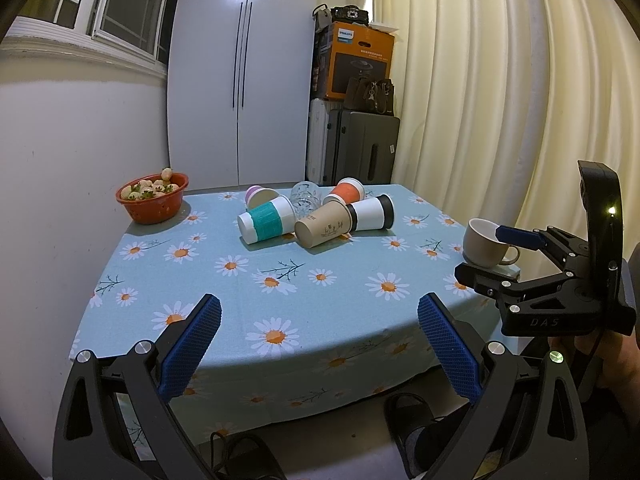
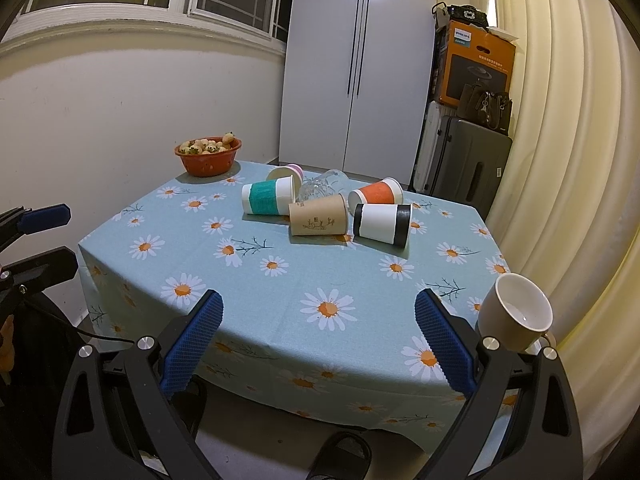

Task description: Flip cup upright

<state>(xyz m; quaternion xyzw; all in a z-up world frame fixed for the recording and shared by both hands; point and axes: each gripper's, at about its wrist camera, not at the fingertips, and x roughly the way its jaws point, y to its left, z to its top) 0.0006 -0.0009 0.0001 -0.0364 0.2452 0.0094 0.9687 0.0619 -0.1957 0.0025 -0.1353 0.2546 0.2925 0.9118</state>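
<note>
Several cups lie on their sides in a cluster at the far middle of the table: a teal-banded cup, a brown paper cup, a black-and-white cup, an orange cup, a pink-rimmed cup and a clear glass. A beige mug stands upright at the right edge. My left gripper is open and empty over the near table edge. My right gripper is open and empty, beside the mug.
A red bowl of pale strawberries sits at the far left corner. The daisy tablecloth hangs over the front edge. A wall runs along the left, curtains on the right, suitcases and boxes behind. Slippers lie on the floor.
</note>
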